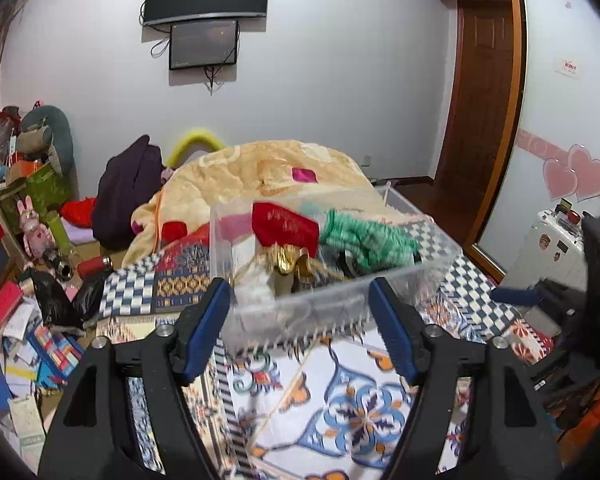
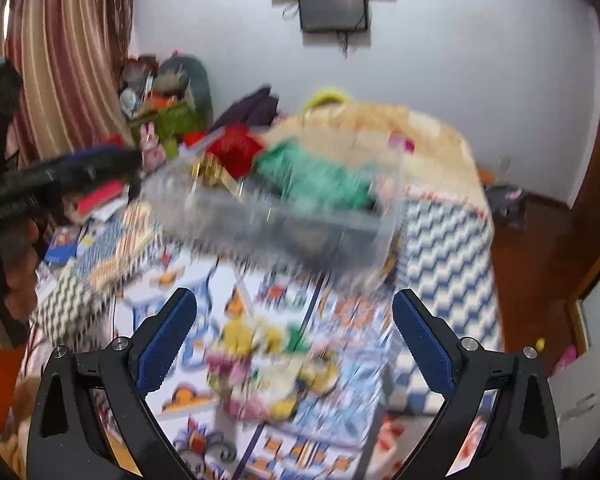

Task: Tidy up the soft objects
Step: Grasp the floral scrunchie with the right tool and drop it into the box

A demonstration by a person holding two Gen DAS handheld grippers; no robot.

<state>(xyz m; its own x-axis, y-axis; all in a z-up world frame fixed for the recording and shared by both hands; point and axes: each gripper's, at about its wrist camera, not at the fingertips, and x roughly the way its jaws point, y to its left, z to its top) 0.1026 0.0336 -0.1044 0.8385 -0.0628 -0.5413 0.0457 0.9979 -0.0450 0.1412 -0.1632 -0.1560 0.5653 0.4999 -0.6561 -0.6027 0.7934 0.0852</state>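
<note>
A clear plastic box [image 1: 384,282] stands on the patterned bed cover. It holds a red pouch with gold tassels [image 1: 284,226], a green knitted piece [image 1: 370,234] and a white soft item [image 1: 256,286]. My left gripper [image 1: 300,304] is open, its blue pads just in front of the box's near wall. In the blurred right wrist view, the box [image 2: 340,232] shows the red [image 2: 234,150] and green [image 2: 320,180] items. My right gripper [image 2: 294,332] is open and empty above the bed cover, short of the box.
A folded yellow blanket [image 1: 260,176] lies behind the box. A dark purple garment [image 1: 128,192] and a pink bunny toy [image 1: 34,226] sit at the left, above floor clutter of books and bags. A wooden door [image 1: 480,112] and a white appliance [image 1: 552,248] are at the right.
</note>
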